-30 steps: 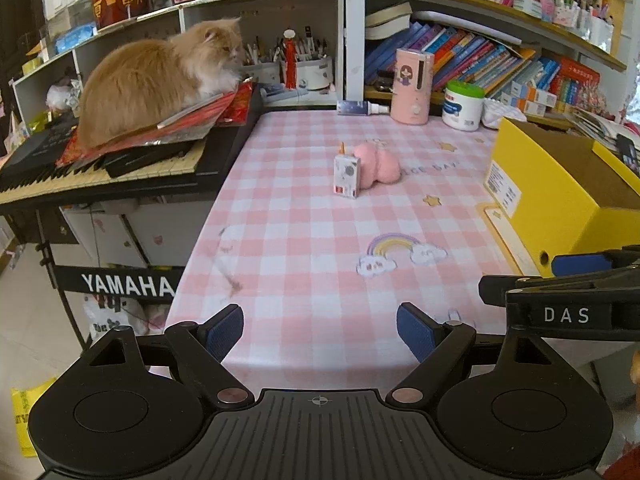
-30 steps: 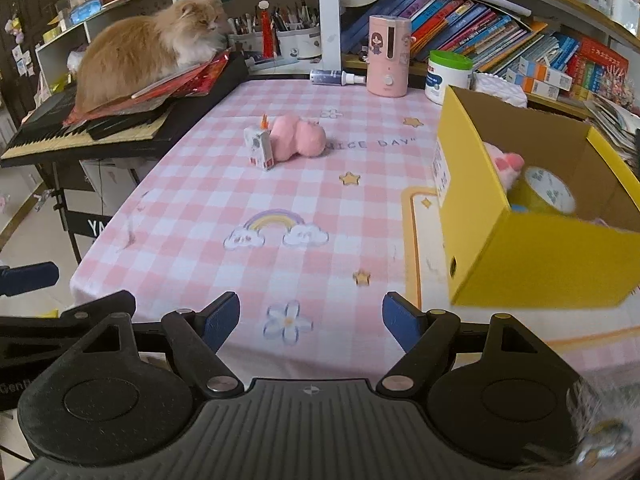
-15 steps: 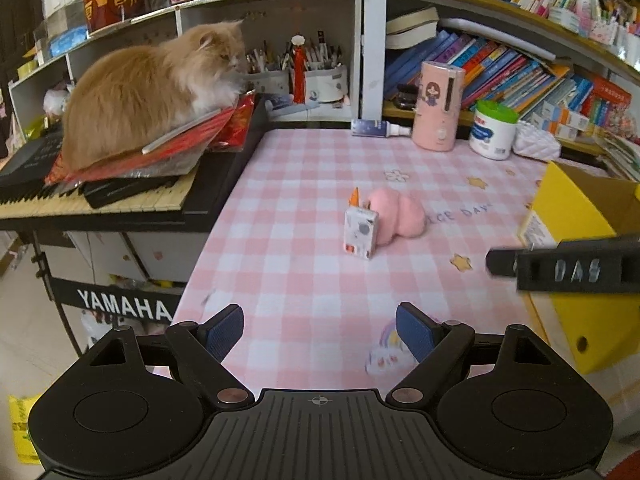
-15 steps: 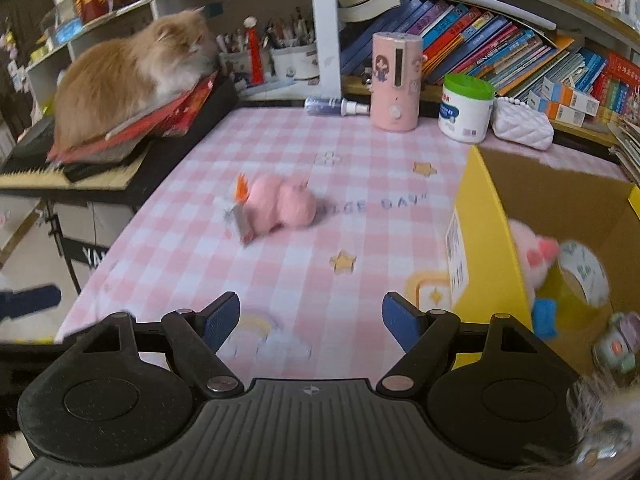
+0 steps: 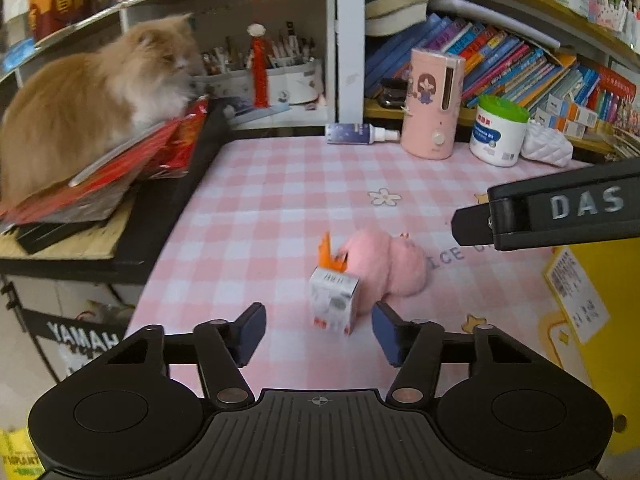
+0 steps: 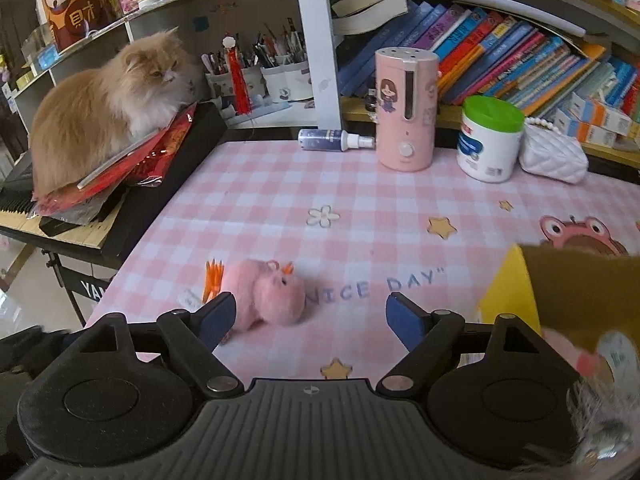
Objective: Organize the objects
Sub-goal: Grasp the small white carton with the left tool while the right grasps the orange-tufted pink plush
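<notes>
On the desk, task things: a small white carton (image 5: 334, 306) with an orange top stood touching a pink plush toy (image 5: 384, 266); both lay near the middle of the pink checked desk (image 5: 280, 200)
Destination: a yellow box (image 5: 588, 292) sat at the right side of the desk, well apart from the pair; the right wrist view showed a pink toy and a roll inside it, blurred
Left hand-held gripper (image 5: 318, 334): released, jaws spread wide; the carton stood just ahead of the gap between its fingers, not touched
Right hand-held gripper (image 6: 310, 322): released as well, holding nothing; the plush sat just beyond its left finger (image 6: 218, 318), which hid the carton except for its orange tip
Step in hand: by my reading, the approach to a pickup, the left gripper lined up on the carton
Next move: likely calls for easing forward until the fingers flank the carton, then clenching without nudging the plush
Surroundings: a pink humidifier (image 6: 406, 108), a green-lidded tub (image 6: 490, 138) and a spray bottle (image 6: 334, 140) stood along the back edge; an orange cat (image 6: 108, 108) lay on a keyboard (image 6: 72, 224) at the left
</notes>
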A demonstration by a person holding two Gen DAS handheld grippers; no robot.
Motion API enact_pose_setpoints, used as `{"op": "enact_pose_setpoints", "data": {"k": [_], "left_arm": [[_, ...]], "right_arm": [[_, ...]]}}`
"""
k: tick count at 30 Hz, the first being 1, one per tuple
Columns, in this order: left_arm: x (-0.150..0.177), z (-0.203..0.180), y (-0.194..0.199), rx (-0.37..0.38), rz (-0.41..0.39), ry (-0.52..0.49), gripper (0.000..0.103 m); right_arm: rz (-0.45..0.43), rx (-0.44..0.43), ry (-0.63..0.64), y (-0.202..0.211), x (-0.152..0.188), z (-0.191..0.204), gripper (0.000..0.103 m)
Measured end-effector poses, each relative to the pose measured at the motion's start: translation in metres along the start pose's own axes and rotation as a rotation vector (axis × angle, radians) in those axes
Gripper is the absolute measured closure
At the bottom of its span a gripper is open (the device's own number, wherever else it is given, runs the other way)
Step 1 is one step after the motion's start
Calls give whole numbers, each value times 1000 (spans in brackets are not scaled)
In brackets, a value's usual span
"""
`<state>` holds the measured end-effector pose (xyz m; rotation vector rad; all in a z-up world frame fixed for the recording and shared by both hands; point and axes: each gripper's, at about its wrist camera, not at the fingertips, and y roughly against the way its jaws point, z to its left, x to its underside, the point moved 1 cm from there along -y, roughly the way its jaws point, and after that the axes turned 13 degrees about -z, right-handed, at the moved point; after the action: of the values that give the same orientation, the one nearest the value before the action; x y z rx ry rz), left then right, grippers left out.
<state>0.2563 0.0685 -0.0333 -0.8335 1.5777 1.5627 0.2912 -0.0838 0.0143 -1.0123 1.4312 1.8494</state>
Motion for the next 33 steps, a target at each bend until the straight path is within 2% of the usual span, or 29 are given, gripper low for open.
{"op": "enact_pose_setpoints", "data": {"k": [5, 8, 9, 16, 20, 25, 29, 33], "left_arm": [[3, -5, -33, 11, 3, -9, 55], [5, -8, -44, 18, 4, -17, 66], [6, -9, -46, 22, 4, -23, 73], [7, 2, -26, 24, 4, 30, 73], [11, 18, -6, -19, 20, 92, 73], [18, 37, 17, -74, 31, 162, 73], [19, 42, 34, -104, 26, 161, 73], [19, 51, 51, -134, 17, 170, 73]], "right_arm": [[15, -12, 1, -17, -5, -1, 21], [31, -21, -5, -24, -4, -3, 20], [37, -27, -9, -26, -4, -4, 19], [57, -61, -9, -38, -4, 0, 8], [92, -79, -4, -54, -2, 11, 1], [131, -61, -36, -85, 2, 26, 0], [178, -46, -148, -111, 10, 32, 0], [191, -18, -174, -129, 18, 36, 2]]}}
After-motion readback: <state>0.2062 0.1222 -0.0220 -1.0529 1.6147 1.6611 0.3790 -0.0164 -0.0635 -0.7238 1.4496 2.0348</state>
